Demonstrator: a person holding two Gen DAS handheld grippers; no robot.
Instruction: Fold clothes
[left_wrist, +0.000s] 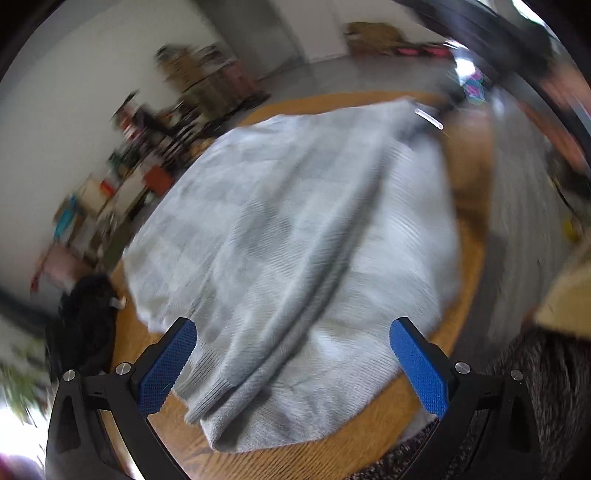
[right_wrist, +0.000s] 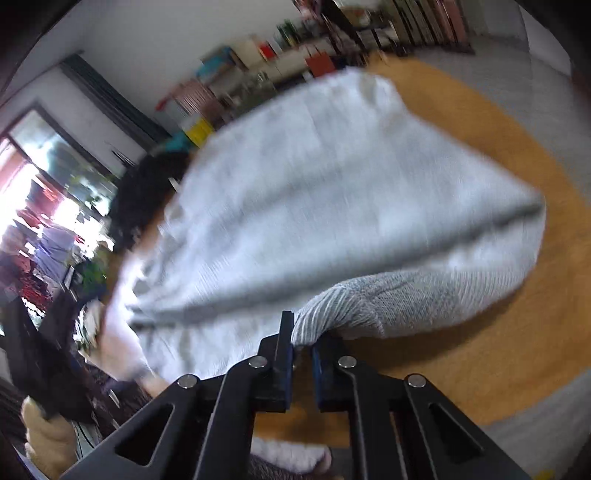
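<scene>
The pale grey knitted sweater (left_wrist: 295, 236) is lying spread over the round wooden table (left_wrist: 469, 173), covering most of it, and the folding is looking to be only at its start. In the left wrist view a long ridge is running down the middle of the garment towards a ribbed cuff or hem near the table's near edge, which could be a sleeve laid over the body or a first lengthwise crease; the blur is making it hard to tell which. The left gripper (left_wrist: 293, 363) is hovering over that near end with its blue fingers (left_wrist: 168, 365) standing wide apart and nothing between them, so it is gripping no cloth. The right gripper (right_wrist: 303, 354) is doing the work: its fingers are pinched nearly together on a ribbed edge of the sweater (right_wrist: 325, 206), and the fabric beside the grip is bunching and lifting off the table (right_wrist: 517, 155) rather than lying flat. In my judgement one side or sleeve is being gathered for folding across, while the remaining folds, the smoothing and the final compact shape are all still to come. A dark garment (left_wrist: 85, 325) is sitting at the table's edge, seemingly waiting its turn.
</scene>
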